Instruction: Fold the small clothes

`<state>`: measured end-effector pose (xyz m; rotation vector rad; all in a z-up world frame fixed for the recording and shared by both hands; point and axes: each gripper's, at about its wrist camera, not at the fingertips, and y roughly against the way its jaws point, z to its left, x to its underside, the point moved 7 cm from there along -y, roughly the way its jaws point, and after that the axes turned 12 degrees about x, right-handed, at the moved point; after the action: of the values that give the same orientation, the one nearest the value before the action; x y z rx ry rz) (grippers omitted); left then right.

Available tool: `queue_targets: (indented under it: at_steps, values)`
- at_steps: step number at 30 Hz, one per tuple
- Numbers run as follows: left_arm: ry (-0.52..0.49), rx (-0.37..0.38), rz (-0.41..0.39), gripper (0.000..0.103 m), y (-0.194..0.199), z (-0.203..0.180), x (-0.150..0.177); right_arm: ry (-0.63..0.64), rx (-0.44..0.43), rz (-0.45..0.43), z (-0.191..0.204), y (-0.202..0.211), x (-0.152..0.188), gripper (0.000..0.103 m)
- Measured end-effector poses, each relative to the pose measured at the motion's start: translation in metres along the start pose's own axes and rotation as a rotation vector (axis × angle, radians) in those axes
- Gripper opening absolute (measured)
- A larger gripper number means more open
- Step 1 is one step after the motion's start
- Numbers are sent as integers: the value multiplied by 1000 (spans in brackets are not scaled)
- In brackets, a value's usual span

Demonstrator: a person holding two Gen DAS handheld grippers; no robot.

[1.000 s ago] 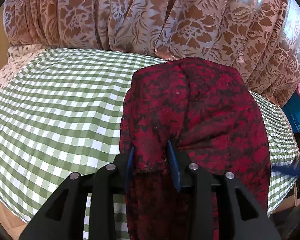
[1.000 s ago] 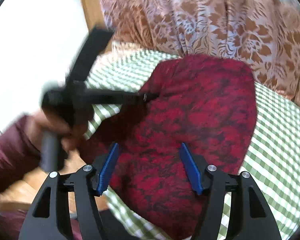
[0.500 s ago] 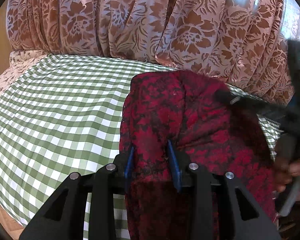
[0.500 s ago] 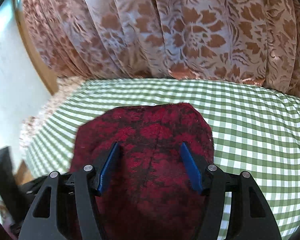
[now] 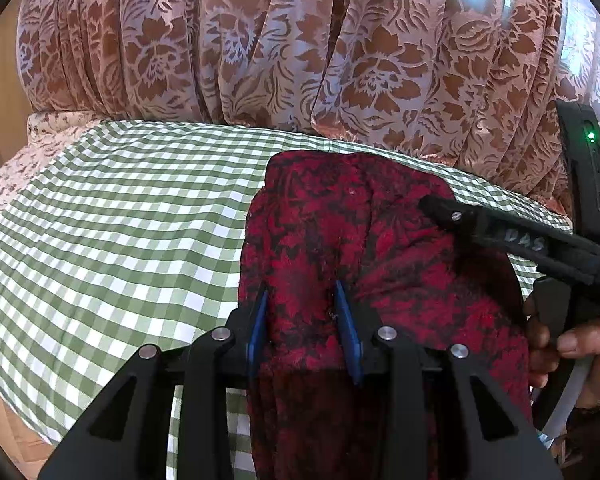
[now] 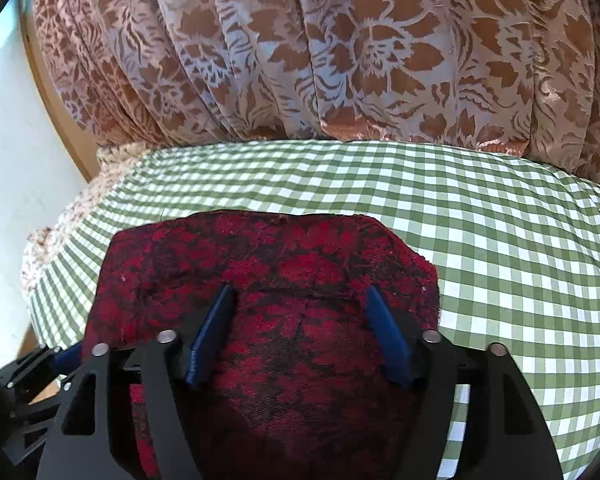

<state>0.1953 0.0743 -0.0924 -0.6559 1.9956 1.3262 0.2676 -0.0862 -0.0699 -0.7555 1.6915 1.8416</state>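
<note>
A red and black patterned garment (image 5: 340, 240) lies on the green checked tablecloth (image 5: 120, 220), its near part hanging over the front edge. My left gripper (image 5: 302, 292) is shut on a bunched fold of its near edge. My right gripper (image 6: 298, 294) is open, its blue fingers (image 6: 212, 332) spread above the garment (image 6: 268, 252), which shows no fold between them. In the left wrist view the right gripper's body (image 5: 520, 240) reaches in from the right over the garment's right side, held by a hand (image 5: 572, 344).
A brown floral curtain (image 5: 300, 48) hangs right behind the table. The tablecloth (image 6: 480, 220) stretches to the right of the garment. The left gripper's body (image 6: 32, 376) shows at lower left in the right wrist view. A pale wall (image 6: 4, 160) stands at left.
The right gripper swung from beside the garment to over it, facing the curtain, and lowered closer. The left gripper kept its hold and moved a little nearer the table.
</note>
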Motion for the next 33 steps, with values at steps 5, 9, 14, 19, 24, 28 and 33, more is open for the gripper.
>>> queue_targets:
  at_steps: [5,9,14,19,24,28,33]
  values:
    - [-15,-35,-8,34,8,-4,1,-53,-42,4,-12,13,3,98]
    - [-20,-55,-18,36,12,-5,1,-60,-68,0,-16,24,10,99]
    - [-10,-107,-53,61,24,-1,-2,-82,-110,4,-24,38,21,99]
    - [27,-69,-53,89,32,15,1,-119,-236,63,-36,44,39,99]
    - [167,190,16,100,21,26,11,-175,-326,136,-52,35,66,100]
    - [227,338,51,100,7,29,20,-259,-466,211,-55,23,80,100]
    - [377,540,106,101,-27,34,36,-349,-643,277,-46,3,90,100]
